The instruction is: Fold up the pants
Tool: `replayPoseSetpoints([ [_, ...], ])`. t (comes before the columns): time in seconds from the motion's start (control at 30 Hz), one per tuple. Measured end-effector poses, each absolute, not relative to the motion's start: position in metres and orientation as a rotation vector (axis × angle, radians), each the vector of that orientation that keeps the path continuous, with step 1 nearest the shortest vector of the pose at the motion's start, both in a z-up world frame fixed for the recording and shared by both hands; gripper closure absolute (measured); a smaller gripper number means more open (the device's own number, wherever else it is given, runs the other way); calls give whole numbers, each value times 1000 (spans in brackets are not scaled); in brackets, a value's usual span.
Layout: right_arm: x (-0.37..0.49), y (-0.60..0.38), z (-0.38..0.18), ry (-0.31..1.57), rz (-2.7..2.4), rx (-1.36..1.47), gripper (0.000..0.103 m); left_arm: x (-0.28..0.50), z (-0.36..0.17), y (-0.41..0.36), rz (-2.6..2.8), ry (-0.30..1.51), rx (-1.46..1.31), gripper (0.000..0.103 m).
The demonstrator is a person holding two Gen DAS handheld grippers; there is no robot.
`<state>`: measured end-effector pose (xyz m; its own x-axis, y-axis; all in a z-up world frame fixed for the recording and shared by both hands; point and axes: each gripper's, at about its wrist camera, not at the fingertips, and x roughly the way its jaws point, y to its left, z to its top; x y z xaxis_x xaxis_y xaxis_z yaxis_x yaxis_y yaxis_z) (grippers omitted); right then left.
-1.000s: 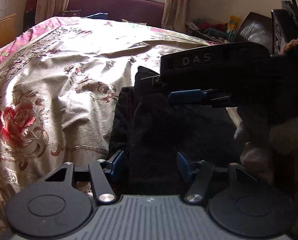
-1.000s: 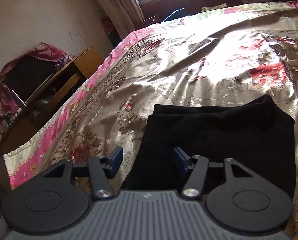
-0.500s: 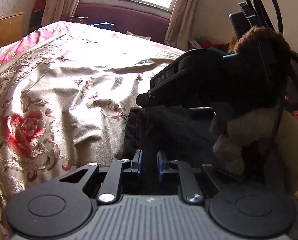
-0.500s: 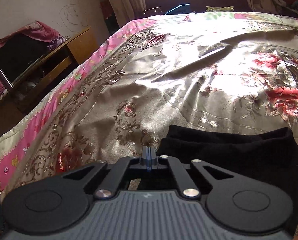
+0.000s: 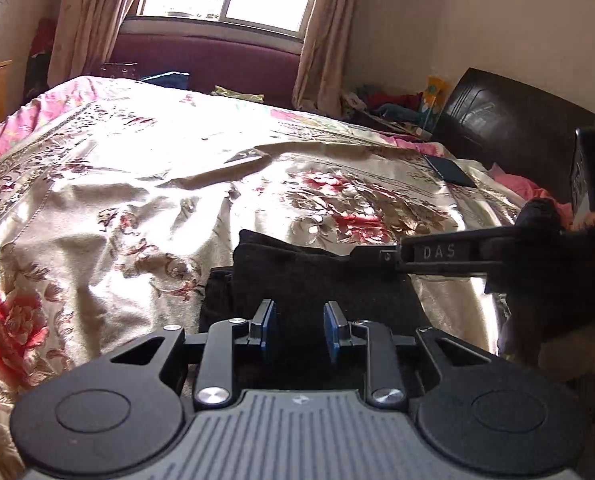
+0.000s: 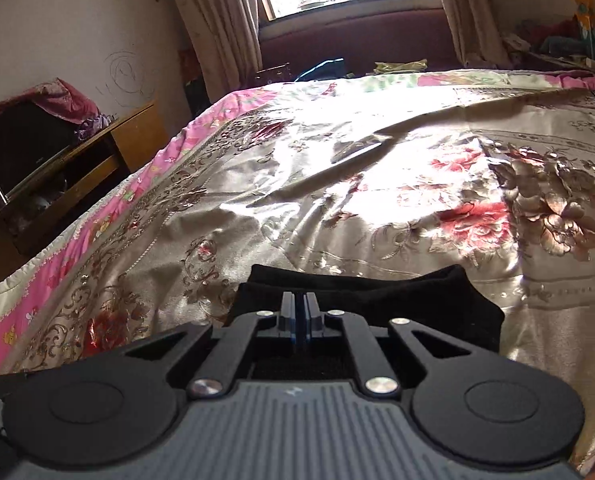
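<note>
Pants (image 5: 317, 280) (folded) under both grippers

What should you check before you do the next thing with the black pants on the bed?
1. Pants lie folded in a compact stack on the bedspread: ok.
2. Left tool open, nothing between its pads: ok.
3. Right tool pads pressed together: ok; whether they pinch fabric: cannot tell.
4. Edges lined up: not ok, a lower layer sticks out on the left.
5. Dark flat object near the headboard lies well away from the pants: ok.
</note>
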<state>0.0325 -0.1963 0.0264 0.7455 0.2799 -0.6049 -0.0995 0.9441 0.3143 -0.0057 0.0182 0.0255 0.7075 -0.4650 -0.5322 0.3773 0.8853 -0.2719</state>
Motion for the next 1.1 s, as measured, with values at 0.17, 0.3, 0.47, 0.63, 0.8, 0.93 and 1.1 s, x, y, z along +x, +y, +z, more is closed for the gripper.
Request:
replayPoseSetpoints([
  [0.17,12,-230,-6,743,165,406,94,35,6,-6,-456,641,-73,61],
  [0.3,13,-231,-16,760,176,427,92,41,-27,-21,-366,652,162,78],
  [0.47,-1,-250,-8,675,131,443,68,35,-25,-12,-328,650,187,78],
  [0.63,5,-277,-28,791,76,569,64,39,-29,3,-270,660,200,76],
  [0.8,5,-279,-40,822,118,672,57,44,-42,32,-186,781,112,78],
  [0.93,6,-277,-39,822,105,654,57,11,-15,36,-205,716,74,77],
  [1.1,-2,-253,-18,758,53,449,57,-32,0,33,-253,728,55,70],
])
